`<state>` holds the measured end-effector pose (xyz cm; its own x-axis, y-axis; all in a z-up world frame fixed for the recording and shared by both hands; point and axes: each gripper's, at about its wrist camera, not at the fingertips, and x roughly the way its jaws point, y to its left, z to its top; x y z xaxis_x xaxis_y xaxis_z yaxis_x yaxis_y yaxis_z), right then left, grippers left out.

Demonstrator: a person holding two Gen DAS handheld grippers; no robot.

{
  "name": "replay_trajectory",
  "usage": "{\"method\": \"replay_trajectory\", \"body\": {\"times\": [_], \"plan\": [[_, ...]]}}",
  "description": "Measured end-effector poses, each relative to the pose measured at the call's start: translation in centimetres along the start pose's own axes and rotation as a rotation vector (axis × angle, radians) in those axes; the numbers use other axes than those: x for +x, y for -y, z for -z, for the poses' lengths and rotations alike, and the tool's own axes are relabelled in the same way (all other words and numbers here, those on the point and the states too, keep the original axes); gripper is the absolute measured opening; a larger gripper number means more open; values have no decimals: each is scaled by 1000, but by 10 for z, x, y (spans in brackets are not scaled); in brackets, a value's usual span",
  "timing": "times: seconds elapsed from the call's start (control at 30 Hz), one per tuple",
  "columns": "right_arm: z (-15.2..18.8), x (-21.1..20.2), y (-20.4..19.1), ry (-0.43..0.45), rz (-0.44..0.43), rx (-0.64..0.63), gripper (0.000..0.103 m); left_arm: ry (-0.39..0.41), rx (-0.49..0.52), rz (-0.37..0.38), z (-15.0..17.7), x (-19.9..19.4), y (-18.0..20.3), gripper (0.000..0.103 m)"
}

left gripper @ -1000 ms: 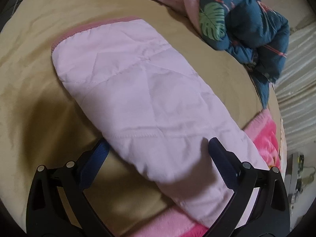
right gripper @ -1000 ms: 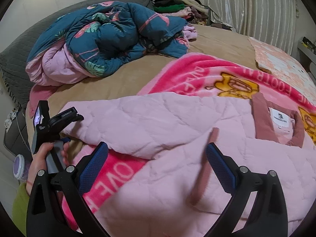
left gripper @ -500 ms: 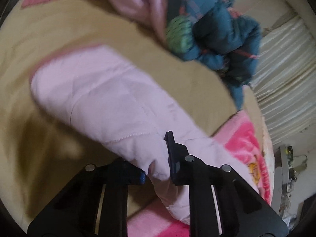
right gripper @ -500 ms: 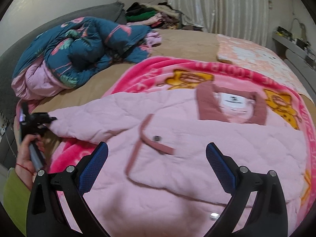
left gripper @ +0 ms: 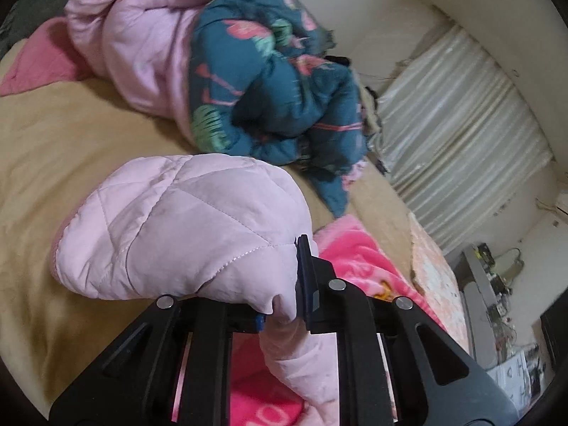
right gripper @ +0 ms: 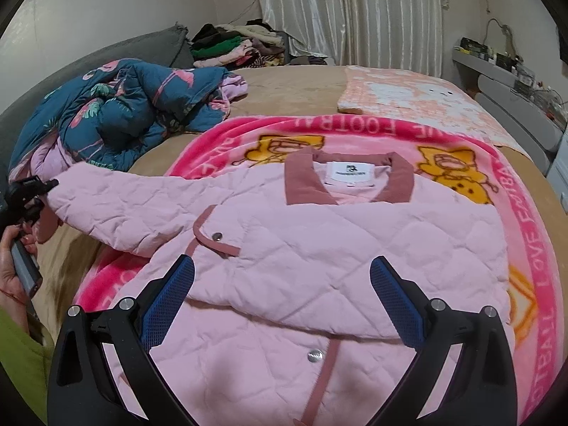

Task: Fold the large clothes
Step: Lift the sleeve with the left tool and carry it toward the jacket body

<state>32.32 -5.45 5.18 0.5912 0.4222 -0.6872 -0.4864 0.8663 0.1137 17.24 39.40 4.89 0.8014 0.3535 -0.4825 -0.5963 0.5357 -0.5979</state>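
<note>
A pale pink quilted jacket [right gripper: 319, 245] with a dusty-rose collar lies face up on a bright pink cartoon blanket [right gripper: 529, 241] on the bed. Its left sleeve [left gripper: 188, 227] is lifted off the tan bedspread, and my left gripper [left gripper: 284, 301] is shut on the sleeve near its cuff. The right wrist view shows that same gripper [right gripper: 32, 191] at the far left, in a person's hand, holding the sleeve [right gripper: 117, 209] end up. My right gripper [right gripper: 280, 301] hovers open over the jacket's front, above the snap-button placket, with nothing between its fingers.
A crumpled teal flamingo-print duvet [right gripper: 117, 106] with pink lining lies at the head of the bed. A pile of clothes [right gripper: 234, 46] sits by the curtains. A peach patterned blanket [right gripper: 415, 103] lies at the far right. A grey shelf [right gripper: 511, 81] with clutter runs along the bed's right side.
My left gripper shut on the sleeve and raised it off the bedspread. My right gripper swung right across the jacket, so the collar is now centred ahead of it.
</note>
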Motion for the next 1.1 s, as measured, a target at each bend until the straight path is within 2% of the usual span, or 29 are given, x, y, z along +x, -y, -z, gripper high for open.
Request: {"method": "replay_trajectory", "body": {"times": [0.13, 0.5, 0.77, 0.97, 1.1], "plan": [[6, -7, 7, 7, 11, 9, 99, 13, 37, 71, 4, -15, 27, 7], [26, -18, 42, 18, 33, 64, 99, 39, 233, 234, 33, -49, 109, 7], [41, -15, 69, 15, 37, 121, 99, 11, 366, 343, 61, -57, 153, 7], [50, -16, 89, 21, 39, 162, 99, 16, 486, 376, 91, -60, 181, 7], [54, -21, 108, 40, 62, 204, 99, -20, 559, 415, 113, -59, 198, 7]]}}
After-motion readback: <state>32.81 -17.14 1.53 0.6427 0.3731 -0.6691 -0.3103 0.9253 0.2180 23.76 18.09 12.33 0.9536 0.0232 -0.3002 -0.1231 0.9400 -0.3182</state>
